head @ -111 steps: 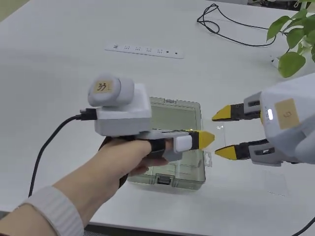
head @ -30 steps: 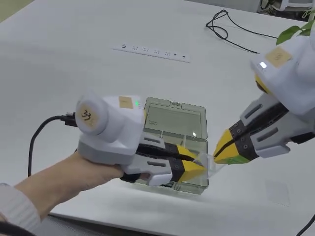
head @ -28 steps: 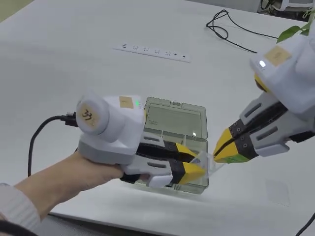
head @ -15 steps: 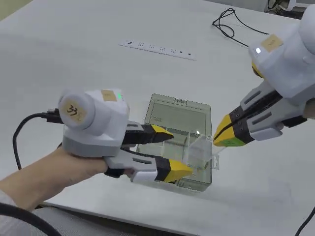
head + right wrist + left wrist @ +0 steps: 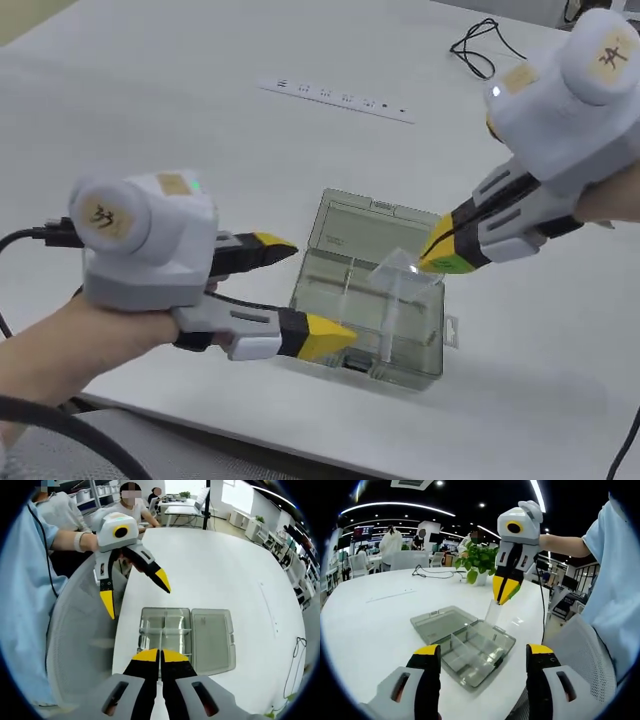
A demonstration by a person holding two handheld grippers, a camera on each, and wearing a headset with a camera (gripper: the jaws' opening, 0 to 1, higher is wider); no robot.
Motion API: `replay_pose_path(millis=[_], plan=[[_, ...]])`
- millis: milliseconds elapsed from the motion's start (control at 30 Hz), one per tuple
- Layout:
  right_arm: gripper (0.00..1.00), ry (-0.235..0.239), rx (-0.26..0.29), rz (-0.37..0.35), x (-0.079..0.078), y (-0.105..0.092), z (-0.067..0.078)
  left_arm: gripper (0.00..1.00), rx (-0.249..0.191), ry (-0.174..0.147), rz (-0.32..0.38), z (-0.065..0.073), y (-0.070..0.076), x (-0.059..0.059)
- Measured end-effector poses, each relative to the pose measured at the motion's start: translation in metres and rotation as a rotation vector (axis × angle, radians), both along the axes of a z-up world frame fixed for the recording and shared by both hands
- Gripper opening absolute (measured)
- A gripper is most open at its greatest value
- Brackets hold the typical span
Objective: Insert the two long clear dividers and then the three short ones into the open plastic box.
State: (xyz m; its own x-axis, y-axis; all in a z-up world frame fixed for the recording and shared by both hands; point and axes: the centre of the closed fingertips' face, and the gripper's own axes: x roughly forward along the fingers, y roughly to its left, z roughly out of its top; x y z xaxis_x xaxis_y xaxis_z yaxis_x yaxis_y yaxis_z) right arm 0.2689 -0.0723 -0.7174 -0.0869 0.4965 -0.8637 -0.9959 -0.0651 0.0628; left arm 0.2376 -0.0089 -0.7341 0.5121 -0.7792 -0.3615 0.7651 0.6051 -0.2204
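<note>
- The right gripper [image 5: 443,258] has its jaws clamped on the top edge of a clear divider [image 5: 405,278]. The sheet hangs just above the right part of the open box [image 5: 400,362].
- The left gripper [image 5: 312,290] has its jaws wide apart and holds nothing. It is just beside the near left corner of the box.
- The step in hand looks like lowering this divider into its slots.
- To do it well, hold the sheet upright and square to the box walls, then line both side edges up with a facing pair of grooves before pushing down.
- A thin sheet gripped at one corner will probably twist. The free jaws could press on the box rim to stop it sliding on the white surface [image 5: 150,110], or steady the loose end of the sheet.
- Push down evenly; if one end goes in first, the sheet may jam or bow.
- The divider is a thin, stiff, colourless sheet that is nearly invisible apart from its bright edges.
- The box is smoky clear plastic, shallow and rectangular, with its lid [image 5: 372,222] folded flat behind it.
- Some partitions [image 5: 164,628] are standing inside, but I cannot tell how many.
</note>
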Motion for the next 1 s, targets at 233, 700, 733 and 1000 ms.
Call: replay_pose_path(millis=[233,700,733,1000], plan=[[0.02,0.008,-0.008,-0.001,0.005,0.008,-0.012,0.68,-0.007,0.012,0.012,-0.004,0.002,-0.002],[0.02,0.020,-0.031,-0.006,0.006,0.004,-0.029,0.66,-0.008,0.021,0.025,-0.007,0.007,-0.002],[0.02,0.028,-0.036,-0.006,0.005,0.003,-0.031,0.66,-0.010,0.021,0.024,-0.007,0.006,-0.002],[0.02,0.032,-0.028,-0.011,0.004,0.004,-0.036,0.66,-0.012,0.029,0.026,-0.009,0.006,-0.004]])
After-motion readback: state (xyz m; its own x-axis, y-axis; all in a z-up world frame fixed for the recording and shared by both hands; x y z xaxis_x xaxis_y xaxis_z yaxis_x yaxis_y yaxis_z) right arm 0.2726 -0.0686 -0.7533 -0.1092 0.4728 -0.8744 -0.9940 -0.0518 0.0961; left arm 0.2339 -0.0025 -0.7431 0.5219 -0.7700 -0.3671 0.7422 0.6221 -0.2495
